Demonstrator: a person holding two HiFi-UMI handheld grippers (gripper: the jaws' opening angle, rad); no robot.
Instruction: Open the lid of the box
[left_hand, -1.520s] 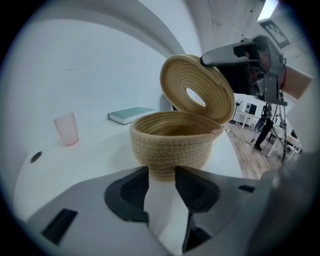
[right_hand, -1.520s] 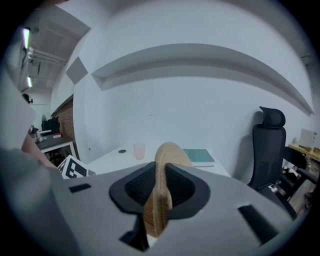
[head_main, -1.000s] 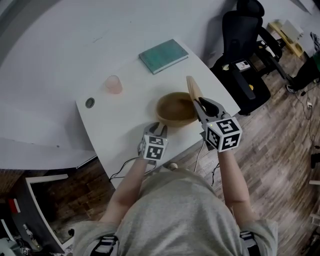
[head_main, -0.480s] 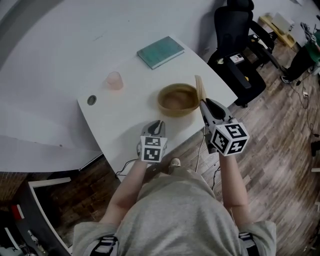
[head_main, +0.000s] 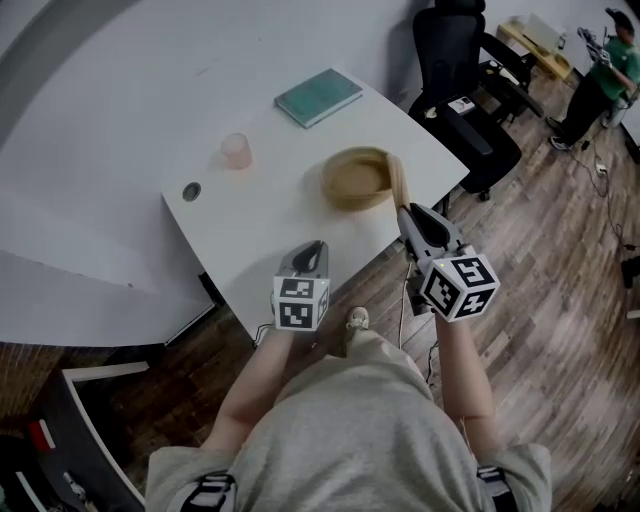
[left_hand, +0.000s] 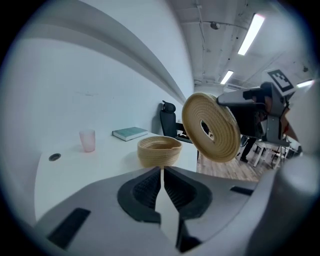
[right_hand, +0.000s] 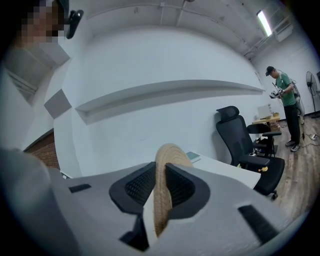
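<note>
Right claw (head_main: 409, 216) grips one lid (head_main: 397, 178); one box (head_main: 338, 194).

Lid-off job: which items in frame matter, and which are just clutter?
In the job:
woven box, open
lid, clamped edge-on in the right gripper
left gripper, shut and empty

Lying about:
teal book
pink cup
cable grommet
office chair

Left hand-held gripper (head_main: 316, 246) closed, right (head_main: 407, 212) clamped
</note>
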